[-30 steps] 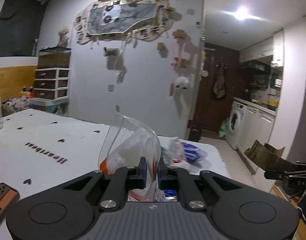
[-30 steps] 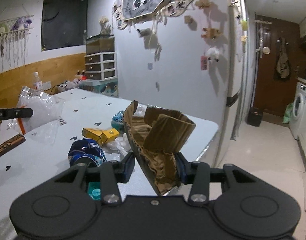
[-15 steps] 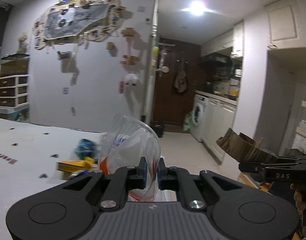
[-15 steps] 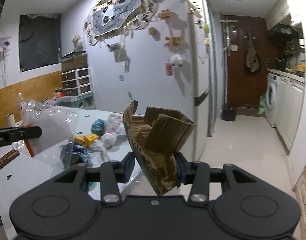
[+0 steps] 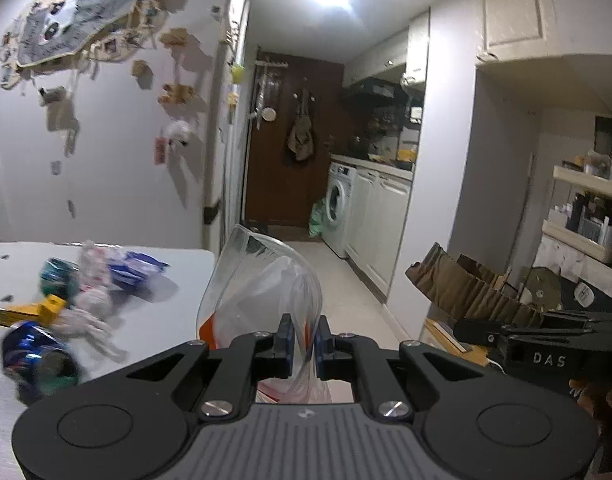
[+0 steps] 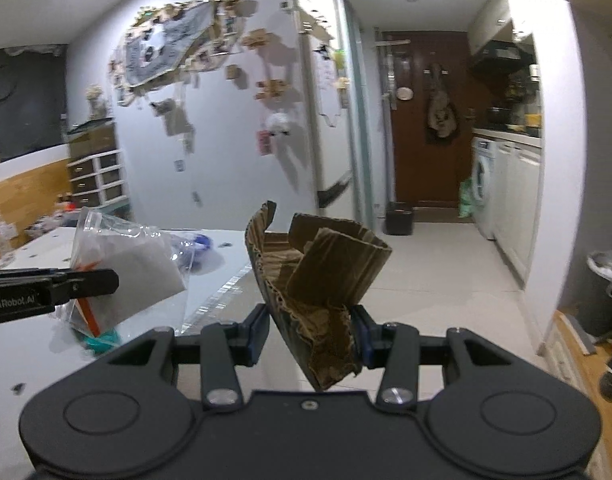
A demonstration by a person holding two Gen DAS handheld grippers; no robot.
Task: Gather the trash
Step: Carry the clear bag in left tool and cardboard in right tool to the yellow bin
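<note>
My left gripper (image 5: pixel 303 338) is shut on a clear plastic bag (image 5: pixel 261 276) with an orange strip, held up past the table's corner; the same bag (image 6: pixel 125 268) shows at the left of the right wrist view. My right gripper (image 6: pixel 312 334) is shut on a crumpled piece of brown cardboard (image 6: pixel 318 268), which also appears at the right of the left wrist view (image 5: pixel 466 288). More trash lies on the white table (image 5: pixel 165 320): a blue can (image 5: pixel 29 356), a yellow box (image 5: pixel 29 310), crumpled tissue (image 5: pixel 89 312) and blue wrappers (image 5: pixel 133 270).
A lined bin (image 6: pixel 606 276) stands at the right by a wall corner. A tiled corridor (image 6: pixel 434 264) leads to a brown door (image 6: pixel 426 120), with a washing machine (image 5: pixel 340 208) and white cabinets on its right. A small black bin (image 6: pixel 400 218) sits near the door.
Both grippers have swung to the right, away from the table toward the corridor, each keeping its hold. The table trash has slid to the left of both views.
</note>
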